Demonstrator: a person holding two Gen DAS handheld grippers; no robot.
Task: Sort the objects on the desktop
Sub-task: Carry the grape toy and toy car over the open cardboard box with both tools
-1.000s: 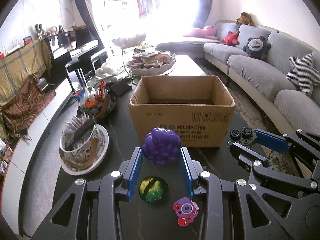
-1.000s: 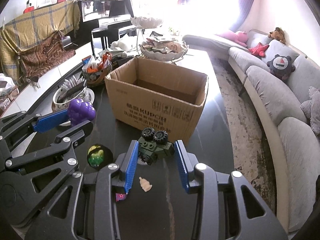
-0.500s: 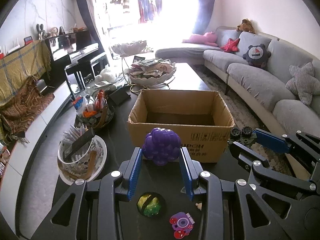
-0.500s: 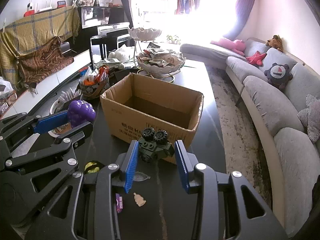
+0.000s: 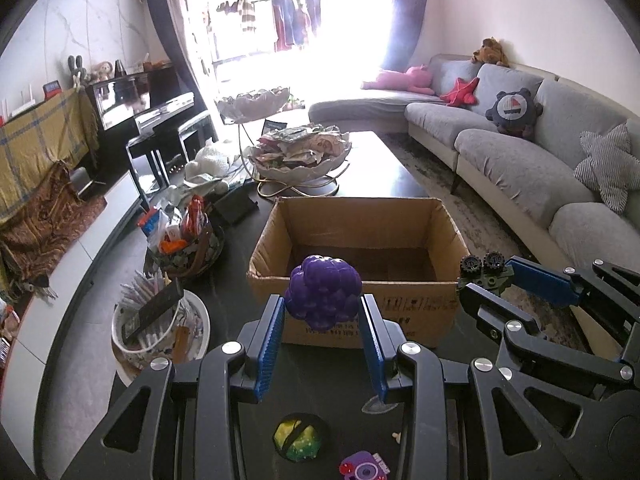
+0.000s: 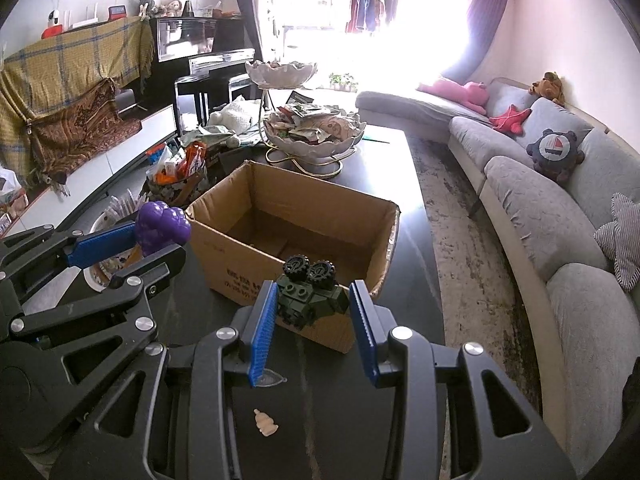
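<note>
- Table (image 5: 224, 288) near edge: ball (image 5: 298, 440), sticker (image 5: 364, 469), small figure (image 6: 265, 424).
- L gripper (image 5: 323, 332) clamps purple grapes toy (image 5: 323, 297), held above table at box front.
- R gripper (image 6: 313, 320) clamps green toy car (image 6: 310, 292) at box corner.
- Cardboard box (image 5: 352, 236) just beyond, open.

This is a living room in a home. A long grey sofa (image 5: 516, 160) with soft toys runs along the right. A black piano (image 5: 140, 108) stands far left. Washing hangs by the bright window (image 5: 288, 28). A dark coffee table (image 6: 404, 184) sits in the middle.
</note>
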